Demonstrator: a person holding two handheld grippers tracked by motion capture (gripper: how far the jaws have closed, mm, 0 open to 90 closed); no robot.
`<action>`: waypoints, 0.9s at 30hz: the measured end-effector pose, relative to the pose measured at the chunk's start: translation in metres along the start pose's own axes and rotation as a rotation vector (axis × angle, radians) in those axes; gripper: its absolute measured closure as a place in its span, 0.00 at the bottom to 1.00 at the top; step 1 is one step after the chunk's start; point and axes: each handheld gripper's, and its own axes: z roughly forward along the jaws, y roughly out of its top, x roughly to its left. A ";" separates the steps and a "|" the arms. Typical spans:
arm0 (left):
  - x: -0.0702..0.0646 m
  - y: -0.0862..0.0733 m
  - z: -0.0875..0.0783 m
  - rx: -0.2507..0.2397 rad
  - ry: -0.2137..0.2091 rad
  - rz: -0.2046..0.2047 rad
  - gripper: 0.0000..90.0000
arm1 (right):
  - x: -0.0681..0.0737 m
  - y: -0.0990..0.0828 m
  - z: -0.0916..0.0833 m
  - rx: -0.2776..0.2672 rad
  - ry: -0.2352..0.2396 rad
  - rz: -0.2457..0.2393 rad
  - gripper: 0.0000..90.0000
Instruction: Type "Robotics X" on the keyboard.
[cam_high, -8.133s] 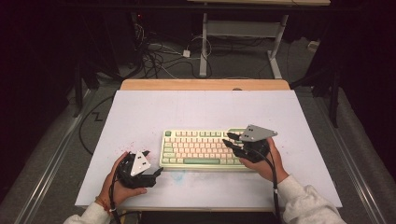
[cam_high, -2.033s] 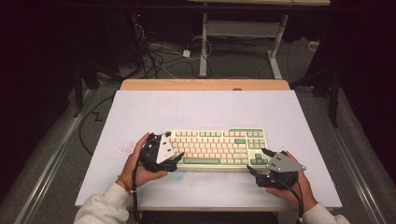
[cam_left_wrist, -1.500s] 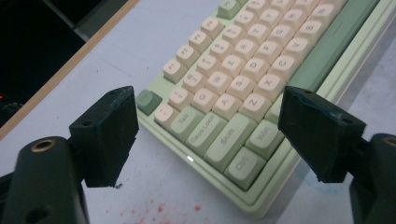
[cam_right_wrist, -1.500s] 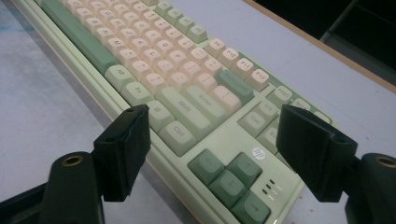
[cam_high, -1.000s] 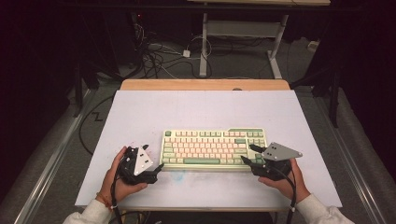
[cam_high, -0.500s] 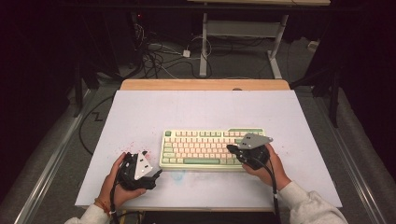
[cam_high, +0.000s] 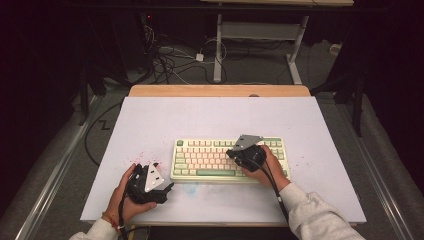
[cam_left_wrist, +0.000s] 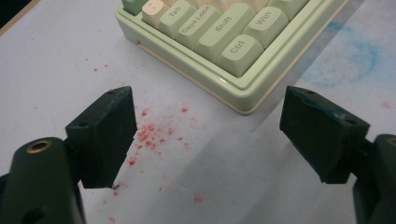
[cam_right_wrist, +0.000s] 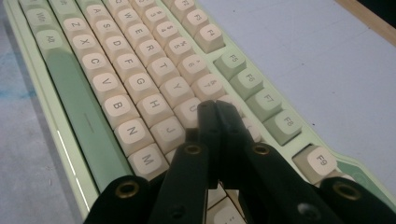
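A pale green keyboard (cam_high: 230, 157) with cream keys lies at the middle of the white table top (cam_high: 220, 115). My right gripper (cam_high: 231, 150) is over its key field, jaws shut with nothing between them. In the right gripper view the joined tips (cam_right_wrist: 215, 106) sit just above the keys (cam_right_wrist: 116, 60) near J and U; I cannot tell whether they touch. My left gripper (cam_high: 169, 186) rests on the table by the keyboard's front left corner. In the left gripper view it (cam_left_wrist: 205, 126) stands open and empty, facing the Ctrl corner (cam_left_wrist: 238, 51).
Red specks (cam_left_wrist: 149, 135) and a blue smudge (cam_left_wrist: 345, 60) mark the white surface near the keyboard's front. A wooden strip (cam_high: 220, 91) edges the far side of the table. Beyond it lie cables (cam_high: 170, 55) on the floor and a desk frame (cam_high: 260, 30).
My right gripper moved left from the keyboard's right end onto the middle of the keys, and its jaws look shut now. The left gripper stayed near the front left corner.
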 end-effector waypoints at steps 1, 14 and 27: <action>0.000 0.000 0.000 0.001 0.001 0.002 0.19 | 0.000 0.001 0.002 0.004 -0.003 -0.003 1.00; -0.001 0.002 0.001 -0.002 -0.010 0.007 0.19 | 0.001 0.004 0.013 0.055 -0.016 -0.022 1.00; 0.001 0.002 0.000 0.000 -0.006 0.001 0.19 | 0.001 0.007 0.000 -0.005 -0.014 0.001 1.00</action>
